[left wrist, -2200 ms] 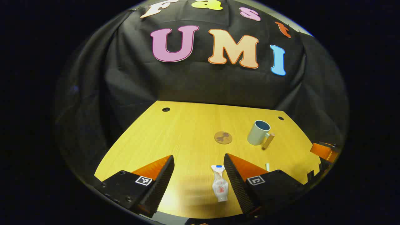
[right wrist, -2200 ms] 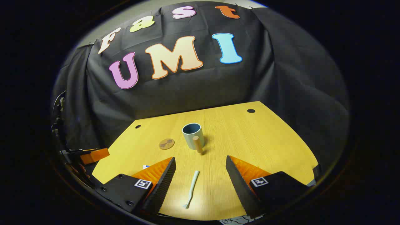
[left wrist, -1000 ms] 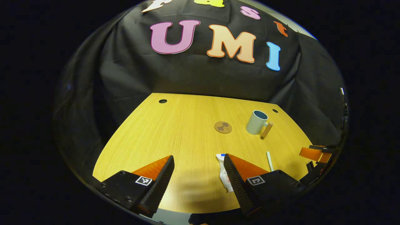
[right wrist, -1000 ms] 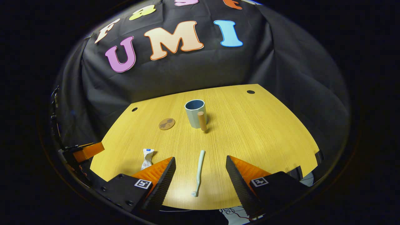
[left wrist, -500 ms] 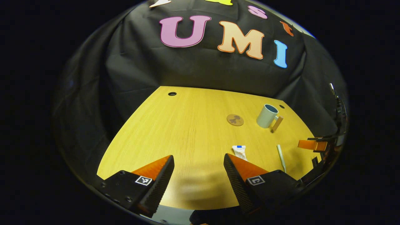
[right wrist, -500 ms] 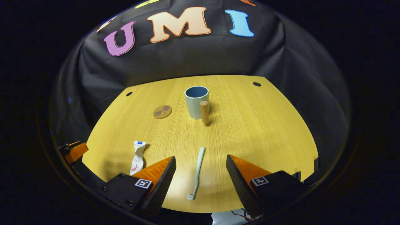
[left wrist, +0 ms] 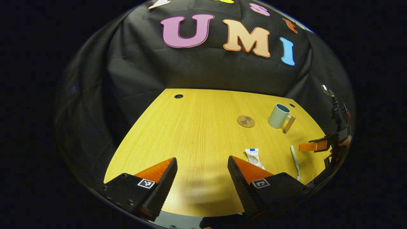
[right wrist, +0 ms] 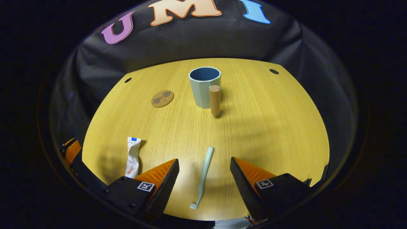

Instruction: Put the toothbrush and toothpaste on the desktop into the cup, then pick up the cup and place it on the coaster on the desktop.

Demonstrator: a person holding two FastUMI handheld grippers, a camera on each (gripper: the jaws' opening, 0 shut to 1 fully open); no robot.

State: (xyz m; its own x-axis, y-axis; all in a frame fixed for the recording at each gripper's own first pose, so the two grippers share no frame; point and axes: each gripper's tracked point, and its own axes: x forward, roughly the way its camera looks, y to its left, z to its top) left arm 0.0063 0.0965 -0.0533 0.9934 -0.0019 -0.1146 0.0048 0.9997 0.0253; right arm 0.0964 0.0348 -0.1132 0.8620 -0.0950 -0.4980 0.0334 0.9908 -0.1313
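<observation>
Right gripper point(right wrist: 203, 178) spread wide, empty, above yellow wooden desktop point(right wrist: 270, 127). Pale green plastic toothbrush point(right wrist: 203, 173) flat between its fingers, long axis along the fingers, bristles nearest. Left gripper point(left wrist: 202, 178) likewise spread, empty; crumpled white toothpaste tube point(left wrist: 254, 157) just right of its right finger. Pale blue mug point(right wrist: 203, 86) and round brown coaster point(right wrist: 162, 98) farther back. Right gripper judged nearer the toothbrush.

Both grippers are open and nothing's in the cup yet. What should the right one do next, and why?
Probably lower the right gripper straight down and close on the toothbrush. It lies flat on the desktop between the open jaws, handle pointing toward the empty cup.
</observation>
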